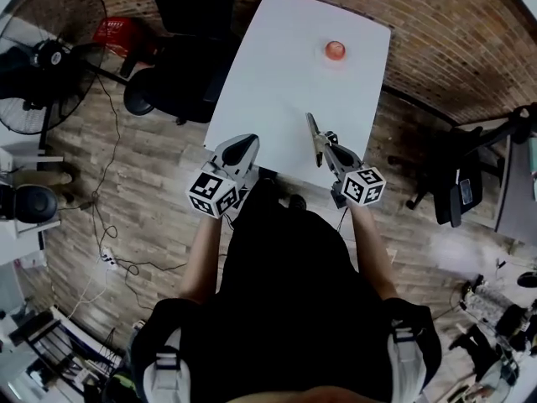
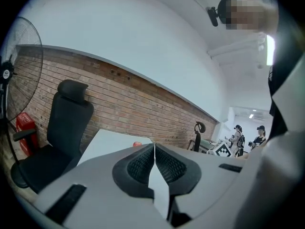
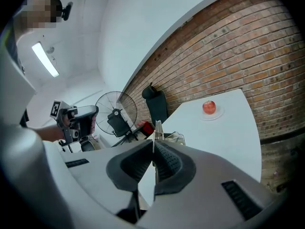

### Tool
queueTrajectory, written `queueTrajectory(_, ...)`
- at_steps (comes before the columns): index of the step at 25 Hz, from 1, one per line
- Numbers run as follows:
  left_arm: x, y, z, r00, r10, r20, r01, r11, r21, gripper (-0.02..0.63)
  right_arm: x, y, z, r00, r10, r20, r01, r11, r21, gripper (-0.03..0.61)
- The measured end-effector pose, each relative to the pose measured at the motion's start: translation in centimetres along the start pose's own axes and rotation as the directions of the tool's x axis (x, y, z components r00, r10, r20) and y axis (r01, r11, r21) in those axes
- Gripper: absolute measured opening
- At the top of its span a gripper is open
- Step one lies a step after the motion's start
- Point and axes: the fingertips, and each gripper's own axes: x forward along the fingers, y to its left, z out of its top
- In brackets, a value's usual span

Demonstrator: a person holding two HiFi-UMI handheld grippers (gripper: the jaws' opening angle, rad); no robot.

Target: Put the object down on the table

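On my right gripper feed the slim metal utensil (image 3: 157, 128) stands up between the pads, a thin blade-like strip with a wire-looking part beside it. I can't make out exactly what kind of tool it is. The right gripper (image 3: 153, 147) has its jaws pressed onto it, with no gap showing on either side of the metal. From the head camera the utensil (image 1: 312, 128) pokes forward out of the right gripper (image 1: 325, 148) over the near part of the white table (image 1: 268, 82); I can't tell whether its tip touches the top.

The left gripper (image 2: 154, 149) has its jaws together, ribbed pads meeting along one line, with nothing between them. In the head view the left gripper (image 1: 239, 147) sits at the table's near edge, beside the right one but apart from it.

Further out, a red apple (image 1: 335, 49) sits on a small plate (image 1: 325, 59) near the far end of the table, well apart from both grippers. The right gripper feed shows the apple (image 3: 208, 107) too. A black office chair (image 1: 180, 65) stands along the table's left side, with a standing fan (image 1: 46, 57) further left and a brick wall (image 1: 453, 32) behind
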Motion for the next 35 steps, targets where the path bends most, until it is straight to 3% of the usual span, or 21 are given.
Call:
queueTrajectory(15,5.9,6.1,2.1,0.991,-0.123,-0.05,0.124,0.992,0.025,0.025,6.9,-3.5,-0.8,0.994,-0.099,-0.047,0.102,0.993,0.052,0.005)
queueTrajectory(35,9.5,10.7,3.2,0.98,-0.179,-0.085,0.183,0.983,0.037,0.025,12.3,-7.8,-4.4,0.972,-0.188,-0.144,0.205,0.972,0.118,0.005)
